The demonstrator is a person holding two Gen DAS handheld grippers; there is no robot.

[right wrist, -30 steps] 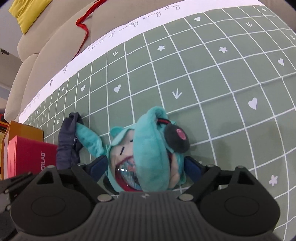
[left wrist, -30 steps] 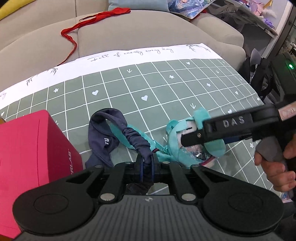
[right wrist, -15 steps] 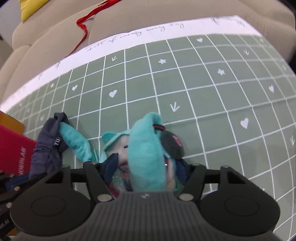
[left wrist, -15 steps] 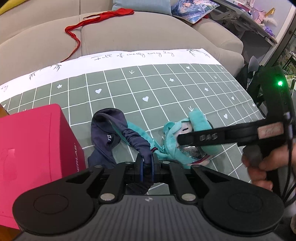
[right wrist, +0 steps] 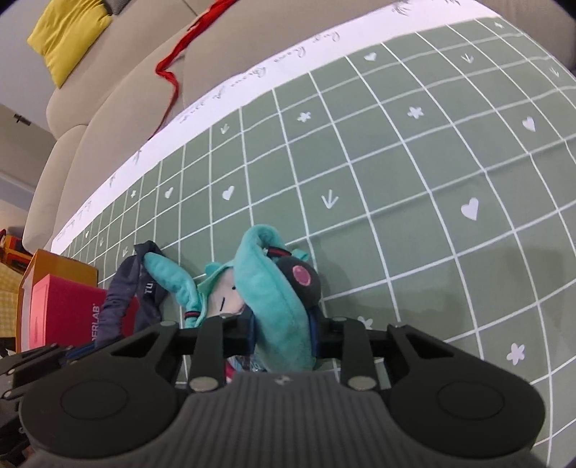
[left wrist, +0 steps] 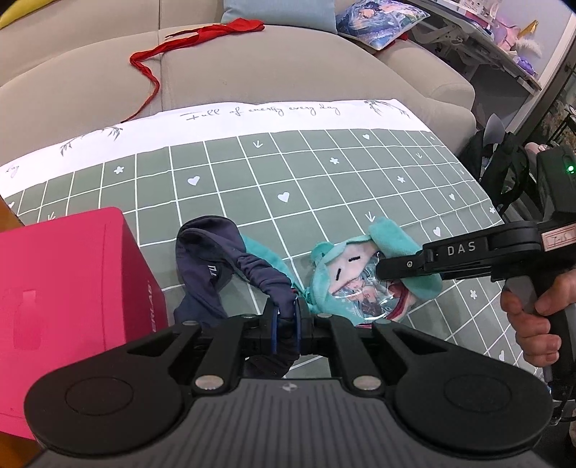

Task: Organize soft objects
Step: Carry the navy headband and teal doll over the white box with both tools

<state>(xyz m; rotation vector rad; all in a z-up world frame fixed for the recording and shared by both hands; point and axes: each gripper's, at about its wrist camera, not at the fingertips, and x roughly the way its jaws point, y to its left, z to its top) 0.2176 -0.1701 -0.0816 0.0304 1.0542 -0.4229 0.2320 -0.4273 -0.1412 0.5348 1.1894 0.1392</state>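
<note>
A teal plush doll (left wrist: 345,266) with a pale face lies on the green checked cloth (left wrist: 316,172); it also shows in the right wrist view (right wrist: 273,288). A navy fabric piece (left wrist: 216,259) lies beside it, partly over one teal pigtail, and shows in the right wrist view (right wrist: 126,291). My left gripper (left wrist: 286,320) is shut on a bunched end of the navy fabric. My right gripper (right wrist: 280,334) is shut on the doll's teal hair and shows from the side in the left wrist view (left wrist: 403,268).
A pink box (left wrist: 68,288) stands at the left, close to the navy fabric, with an orange box (right wrist: 54,266) behind it. A beige sofa (left wrist: 252,72) with a red ribbon (left wrist: 162,54) and a yellow cushion (right wrist: 68,32) lies beyond the cloth.
My right gripper has closed from wide open onto the doll's teal hair. My left gripper has kept its hold on the navy fabric and drawn back slightly.
</note>
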